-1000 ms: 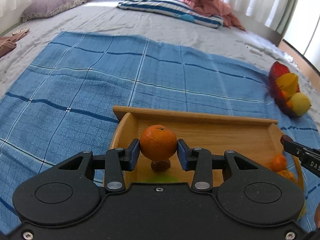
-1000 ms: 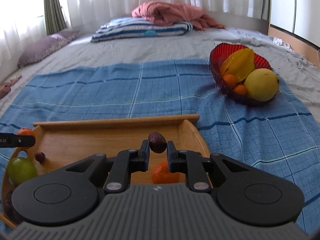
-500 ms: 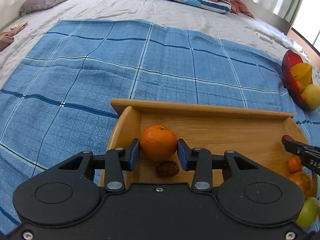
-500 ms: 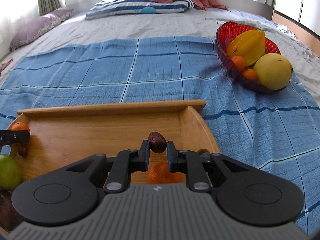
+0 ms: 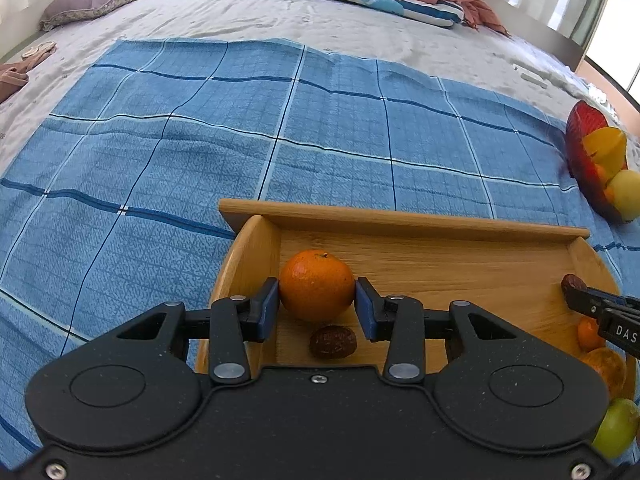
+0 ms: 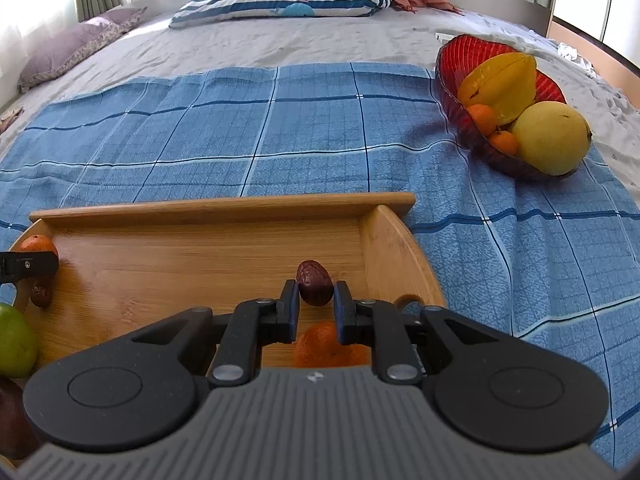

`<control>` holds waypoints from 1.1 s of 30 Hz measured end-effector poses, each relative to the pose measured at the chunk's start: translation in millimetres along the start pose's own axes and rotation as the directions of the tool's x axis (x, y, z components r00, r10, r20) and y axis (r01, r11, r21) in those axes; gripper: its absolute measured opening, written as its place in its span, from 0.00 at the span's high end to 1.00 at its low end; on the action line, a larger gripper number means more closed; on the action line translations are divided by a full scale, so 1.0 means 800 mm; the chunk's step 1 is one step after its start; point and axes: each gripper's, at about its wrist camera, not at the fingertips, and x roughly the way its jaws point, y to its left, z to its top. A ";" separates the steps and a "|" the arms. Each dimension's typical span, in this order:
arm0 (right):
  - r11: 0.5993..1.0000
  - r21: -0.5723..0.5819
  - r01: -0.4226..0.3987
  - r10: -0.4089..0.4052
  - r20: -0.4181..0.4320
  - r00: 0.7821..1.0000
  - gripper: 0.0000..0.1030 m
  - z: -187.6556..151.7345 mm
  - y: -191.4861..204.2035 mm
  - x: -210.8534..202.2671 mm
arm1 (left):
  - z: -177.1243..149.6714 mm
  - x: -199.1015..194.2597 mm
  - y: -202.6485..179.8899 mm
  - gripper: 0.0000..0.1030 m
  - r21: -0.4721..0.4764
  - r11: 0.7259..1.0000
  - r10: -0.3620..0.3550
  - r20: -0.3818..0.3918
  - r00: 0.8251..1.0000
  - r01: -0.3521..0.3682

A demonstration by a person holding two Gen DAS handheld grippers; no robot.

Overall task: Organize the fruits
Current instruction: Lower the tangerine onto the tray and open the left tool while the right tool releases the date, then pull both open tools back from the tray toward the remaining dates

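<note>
Blue checked blanket [image 5: 320, 140] on the bed carries the wooden tray [image 6: 224, 205]; red fruit bowl [image 6: 468, 56] sits near the blanket's far right corner, well apart from tray, w/ starfruit [image 6: 500, 80], big yellow fruit [image 6: 550, 138] and small oranges in it.

Left gripper [image 5: 316, 304] is over the tray's left end, level, jaws clamped on a mandarin [image 5: 317, 285] just beside the left wall. A brown date [image 5: 333, 342] lies on the tray floor right below/behind the mandarin, not held.

Right gripper [image 6: 316, 300] is at the tray's right end, pointing towards far rim, jaws narrow, pinching a dark date [image 6: 314, 288] at the tips. Orange fruit [image 6: 320, 346] on tray floor under its fingers, partly hidden.

Green fruit [image 6: 14, 340] at tray's near left corner. Cannot tell if the held fruits touch the tray.
</note>
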 end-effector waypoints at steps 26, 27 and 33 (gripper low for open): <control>0.997 -0.064 0.035 -0.007 0.386 0.923 0.14 -0.092 0.014 -0.126 | -0.096 -0.157 0.006 0.01 0.102 0.989 -0.133 0.298 0.945 0.107; 0.997 -0.071 0.034 -0.003 0.403 0.915 0.13 -0.101 0.016 -0.132 | -0.104 -0.162 0.006 0.00 0.108 0.988 -0.136 0.306 0.942 0.107; 0.997 -0.078 0.029 0.013 0.483 0.875 0.09 -0.150 0.024 -0.161 | -0.155 -0.188 0.002 0.00 0.149 0.983 -0.152 0.362 0.920 0.103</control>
